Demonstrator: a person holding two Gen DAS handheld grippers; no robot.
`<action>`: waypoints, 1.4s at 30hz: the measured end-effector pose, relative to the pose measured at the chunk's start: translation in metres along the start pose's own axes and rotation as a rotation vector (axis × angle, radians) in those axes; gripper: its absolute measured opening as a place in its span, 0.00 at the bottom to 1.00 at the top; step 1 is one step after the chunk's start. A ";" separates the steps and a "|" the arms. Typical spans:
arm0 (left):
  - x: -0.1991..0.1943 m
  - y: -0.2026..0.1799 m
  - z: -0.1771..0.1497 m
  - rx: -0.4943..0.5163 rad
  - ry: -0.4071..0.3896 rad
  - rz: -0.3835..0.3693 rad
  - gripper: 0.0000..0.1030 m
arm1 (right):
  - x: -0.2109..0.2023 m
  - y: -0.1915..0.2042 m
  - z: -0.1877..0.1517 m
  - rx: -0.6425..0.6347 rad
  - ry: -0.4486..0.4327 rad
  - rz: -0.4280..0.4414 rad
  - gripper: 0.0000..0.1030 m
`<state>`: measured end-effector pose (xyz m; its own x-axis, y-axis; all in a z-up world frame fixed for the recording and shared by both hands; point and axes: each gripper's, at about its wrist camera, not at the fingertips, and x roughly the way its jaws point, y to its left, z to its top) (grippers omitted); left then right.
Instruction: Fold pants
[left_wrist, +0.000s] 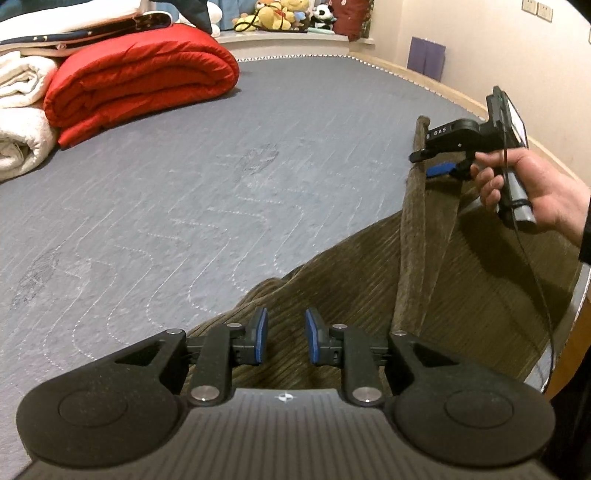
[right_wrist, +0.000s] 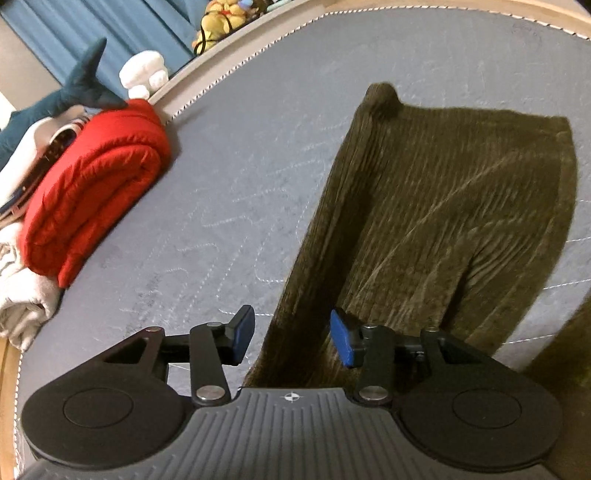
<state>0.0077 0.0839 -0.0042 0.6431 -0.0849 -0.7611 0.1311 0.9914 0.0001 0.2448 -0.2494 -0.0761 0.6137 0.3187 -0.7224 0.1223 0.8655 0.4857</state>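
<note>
A grey quilted mattress cover (left_wrist: 207, 177) with pale wavy stitching fills most of both views, its edge trimmed with white zigzag piping against a light wooden bed frame (right_wrist: 236, 48). At the upper left of my left view sits a folded red quilt (left_wrist: 140, 77), with white blankets (left_wrist: 18, 110) stacked beside it at the left edge. Plush toys (left_wrist: 273, 14) line a ledge along the top, and a cream wall (left_wrist: 491, 40) with switch plates runs across the upper right. In my right view, blue curtains (right_wrist: 88, 29) hang at the upper left.

The pants (right_wrist: 443, 206) are dark olive corduroy, ribbed lengthwise, lying spread on the mattress at the centre and right of my right view, with a small rounded bump at their upper left corner. In my left view they occupy the lower right, partly draped in folds, a lighter inner strip running up toward my right gripper (left_wrist: 432, 162).

My left gripper (left_wrist: 282, 338) has its blue pads a little apart, above the cloth; I see nothing pinched between them. My right gripper's fingers stand apart, straddling the pants' left edge without pressing it. My right hand (left_wrist: 532, 192) holds its handle at the right edge of the left view.
</note>
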 end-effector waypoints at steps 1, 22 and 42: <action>0.000 0.002 -0.001 0.001 0.002 0.005 0.24 | 0.001 0.001 0.000 -0.010 0.000 -0.005 0.31; 0.013 -0.030 0.002 0.089 -0.098 -0.112 0.24 | -0.248 -0.098 -0.067 -0.721 0.145 0.188 0.07; 0.039 -0.101 -0.036 0.433 0.017 -0.447 0.41 | -0.118 -0.013 -0.058 -0.895 0.060 -0.217 0.55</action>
<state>-0.0075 -0.0155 -0.0578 0.4436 -0.4770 -0.7587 0.6810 0.7297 -0.0606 0.1259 -0.2756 -0.0260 0.6031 0.1119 -0.7898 -0.4339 0.8768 -0.2071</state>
